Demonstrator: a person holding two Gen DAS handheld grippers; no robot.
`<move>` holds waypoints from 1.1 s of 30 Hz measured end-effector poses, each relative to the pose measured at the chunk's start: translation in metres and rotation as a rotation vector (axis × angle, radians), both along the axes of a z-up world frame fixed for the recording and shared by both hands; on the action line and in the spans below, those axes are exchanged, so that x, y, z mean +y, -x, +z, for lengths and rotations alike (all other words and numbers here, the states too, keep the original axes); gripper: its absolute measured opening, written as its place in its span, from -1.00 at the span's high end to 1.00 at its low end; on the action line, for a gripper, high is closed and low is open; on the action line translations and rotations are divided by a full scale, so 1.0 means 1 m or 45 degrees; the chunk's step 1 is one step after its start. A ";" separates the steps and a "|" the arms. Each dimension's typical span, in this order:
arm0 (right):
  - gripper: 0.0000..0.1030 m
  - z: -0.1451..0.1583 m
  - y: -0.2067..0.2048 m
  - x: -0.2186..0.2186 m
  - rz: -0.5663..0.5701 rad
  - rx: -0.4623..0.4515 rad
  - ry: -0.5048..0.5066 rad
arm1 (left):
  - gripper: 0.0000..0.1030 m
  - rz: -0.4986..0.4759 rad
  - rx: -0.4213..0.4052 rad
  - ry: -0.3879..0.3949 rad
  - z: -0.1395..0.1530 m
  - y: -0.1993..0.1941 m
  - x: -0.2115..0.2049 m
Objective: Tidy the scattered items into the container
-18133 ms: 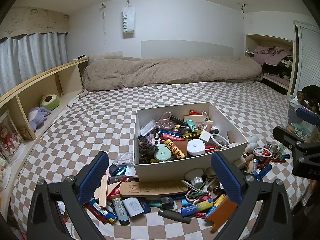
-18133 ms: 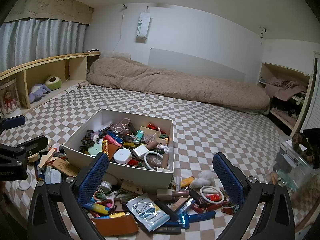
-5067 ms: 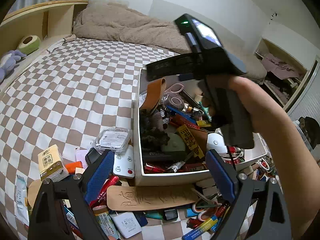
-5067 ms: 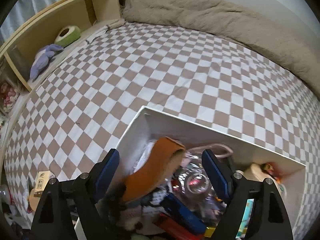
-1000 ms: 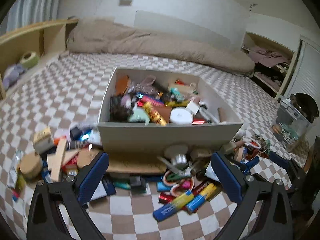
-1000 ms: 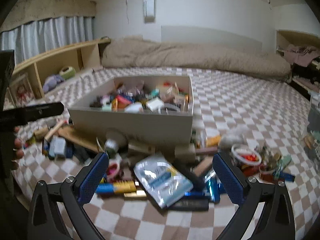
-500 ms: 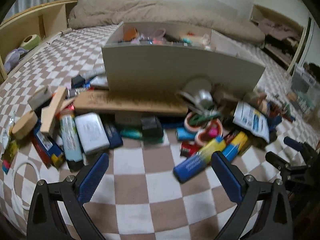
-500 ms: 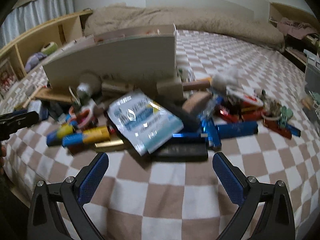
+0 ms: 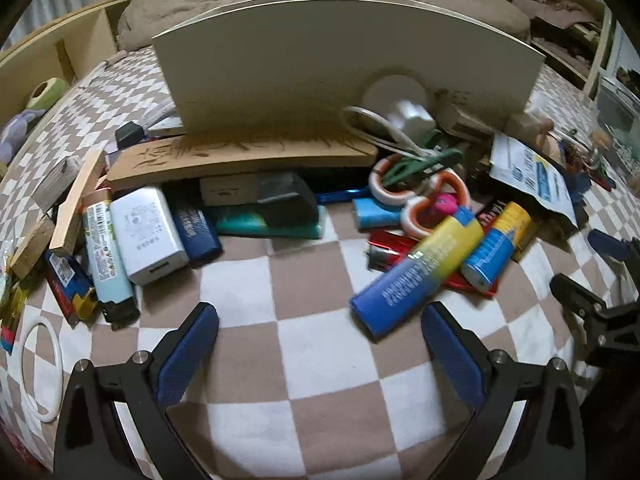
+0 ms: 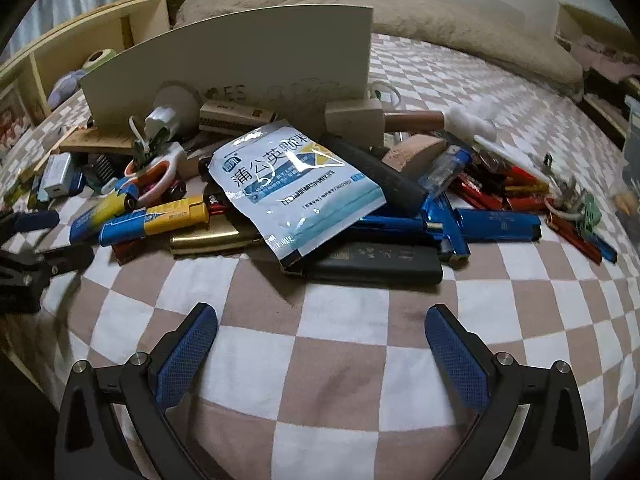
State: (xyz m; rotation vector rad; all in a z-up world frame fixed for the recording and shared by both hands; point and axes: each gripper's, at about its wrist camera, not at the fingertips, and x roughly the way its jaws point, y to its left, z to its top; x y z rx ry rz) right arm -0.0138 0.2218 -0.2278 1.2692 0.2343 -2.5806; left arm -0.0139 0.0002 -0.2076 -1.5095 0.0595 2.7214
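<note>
The white box (image 9: 320, 60) (image 10: 240, 60) stands on the checkered bed, its near wall hiding what is inside. Scattered items lie in front of it. My left gripper (image 9: 320, 344) is open and low over the bedspread, just short of a blue-and-yellow lighter (image 9: 416, 268), a white power bank (image 9: 146, 232) and a black cube (image 9: 286, 200). My right gripper (image 10: 320, 344) is open too, empty, in front of a black lighter (image 10: 376, 262) and a white-and-blue sachet (image 10: 296, 184). The right gripper (image 9: 600, 308) shows at the right edge of the left wrist view.
A wooden board (image 9: 240, 156), scissors (image 9: 416, 184), blue lighters (image 10: 496, 224) and red sticks (image 10: 500, 196) crowd the box's front. A white ring (image 9: 40, 364) lies at the left. Shelves (image 10: 80, 48) run along the left, a bedding roll (image 10: 440, 24) behind. The near checkered cover (image 10: 320, 360) holds only the grippers.
Both grippers have dropped lower and moved closer to the pile in front of the box. Both remain open and empty.
</note>
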 end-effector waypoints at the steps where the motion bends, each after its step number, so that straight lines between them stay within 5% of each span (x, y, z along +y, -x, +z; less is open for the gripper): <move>1: -1.00 -0.001 0.000 0.000 0.003 0.007 0.002 | -1.00 0.016 0.001 0.003 0.000 0.001 -0.003; 12: -1.00 -0.006 0.000 0.011 -0.004 0.009 0.059 | -1.00 0.181 0.022 -0.011 -0.002 0.010 -0.039; 18: -1.00 -0.003 0.009 0.019 0.032 -0.033 0.122 | -1.00 0.136 0.031 -0.039 0.001 0.008 -0.036; 23: -1.00 0.001 0.020 0.030 -0.005 -0.076 0.191 | -1.00 0.090 0.036 -0.192 0.007 0.003 -0.035; 33: -1.00 0.001 0.026 0.019 -0.029 -0.075 0.093 | -1.00 0.015 0.071 -0.232 0.005 0.001 -0.018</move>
